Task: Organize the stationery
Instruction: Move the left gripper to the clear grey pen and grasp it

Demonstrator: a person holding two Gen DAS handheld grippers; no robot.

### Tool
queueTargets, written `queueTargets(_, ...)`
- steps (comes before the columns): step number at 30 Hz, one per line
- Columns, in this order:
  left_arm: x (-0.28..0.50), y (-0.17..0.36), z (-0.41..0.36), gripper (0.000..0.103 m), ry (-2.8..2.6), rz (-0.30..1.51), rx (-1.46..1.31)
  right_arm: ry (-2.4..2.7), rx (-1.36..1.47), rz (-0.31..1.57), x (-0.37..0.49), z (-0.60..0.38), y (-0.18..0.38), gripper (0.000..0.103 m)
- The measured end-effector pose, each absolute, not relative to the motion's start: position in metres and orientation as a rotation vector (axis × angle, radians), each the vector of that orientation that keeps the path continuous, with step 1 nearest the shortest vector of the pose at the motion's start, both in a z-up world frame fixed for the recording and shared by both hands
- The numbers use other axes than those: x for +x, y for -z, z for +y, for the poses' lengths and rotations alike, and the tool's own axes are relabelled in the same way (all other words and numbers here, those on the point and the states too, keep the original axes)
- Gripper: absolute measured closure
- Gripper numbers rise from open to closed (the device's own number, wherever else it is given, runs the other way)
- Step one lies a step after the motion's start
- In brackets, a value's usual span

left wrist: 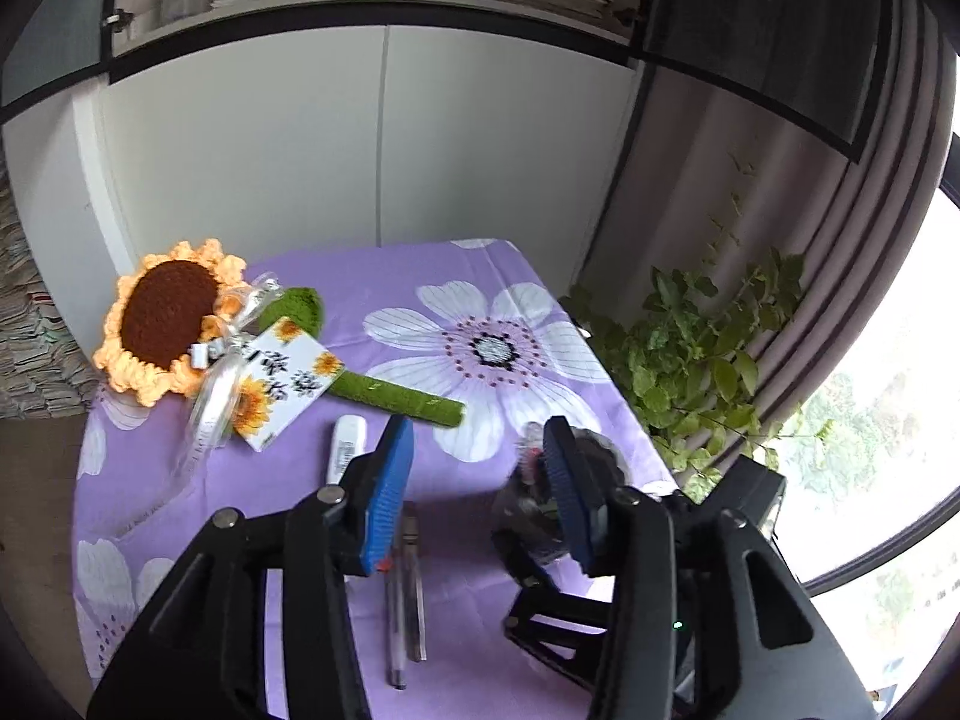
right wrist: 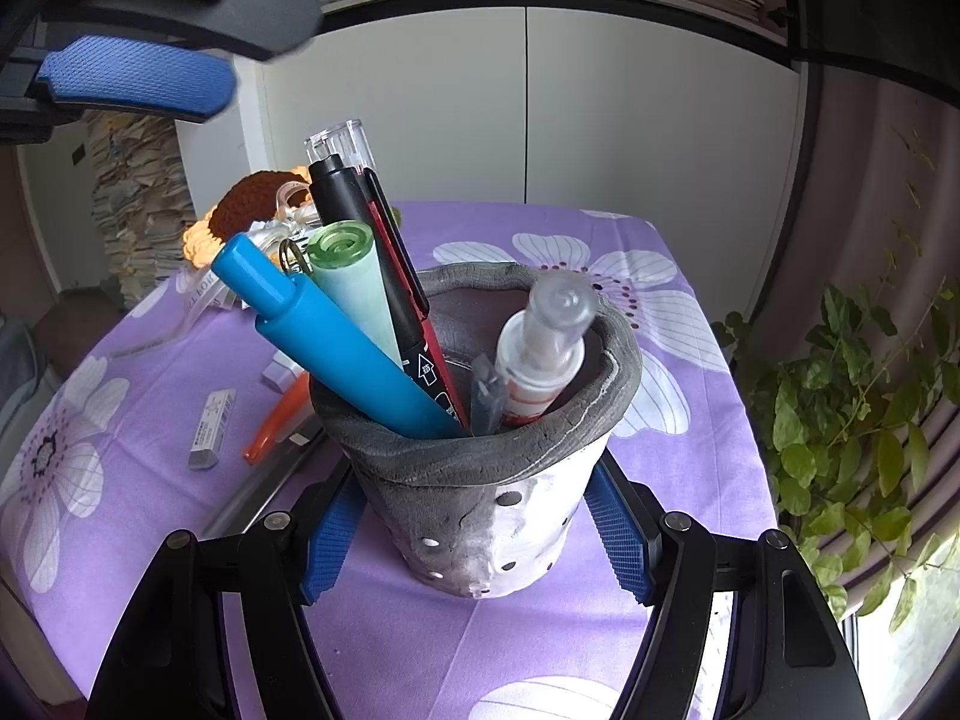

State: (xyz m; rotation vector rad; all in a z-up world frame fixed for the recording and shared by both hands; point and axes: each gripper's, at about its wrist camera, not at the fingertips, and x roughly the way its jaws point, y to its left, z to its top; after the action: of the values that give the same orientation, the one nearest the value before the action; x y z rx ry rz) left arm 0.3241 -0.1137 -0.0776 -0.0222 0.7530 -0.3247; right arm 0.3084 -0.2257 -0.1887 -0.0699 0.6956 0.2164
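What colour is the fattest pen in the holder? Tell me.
Bright blue pen, leaning left in the holder; right wrist view shows it best.

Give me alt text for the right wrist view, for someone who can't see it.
The right hand-held gripper clamps a grey pen pot on a purple floral tablecloth. The pot holds a blue pen, a black-and-red pen and a glue bottle; an eraser lies left.

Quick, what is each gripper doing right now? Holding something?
Left gripper: open, nothing between its fingers; pens lie on the cloth below it.
Right gripper: shut on the pen pot, gripping both its sides.
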Motion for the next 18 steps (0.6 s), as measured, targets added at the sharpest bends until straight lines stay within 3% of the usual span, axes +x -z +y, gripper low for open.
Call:
queueTargets(5, 0.334, 0.118, -0.080, 0.063, 0.214, 0.872, -0.049, -0.216, -0.071, 0.695, 0.309, -0.226, 0.189, 0.031)
queueTargets(9, 0.333, 0.162, -0.068, 0.073, 0.194, 1.005, -0.080, -0.217, -0.069, 0.696, 0.309, -0.226, 0.189, 0.031)
queueTargets(18, 0.327, 0.207, -0.084, 0.075, 0.221, 1.121, 0.013, -0.216, -0.070, 0.696, 0.309, -0.226, 0.189, 0.031)
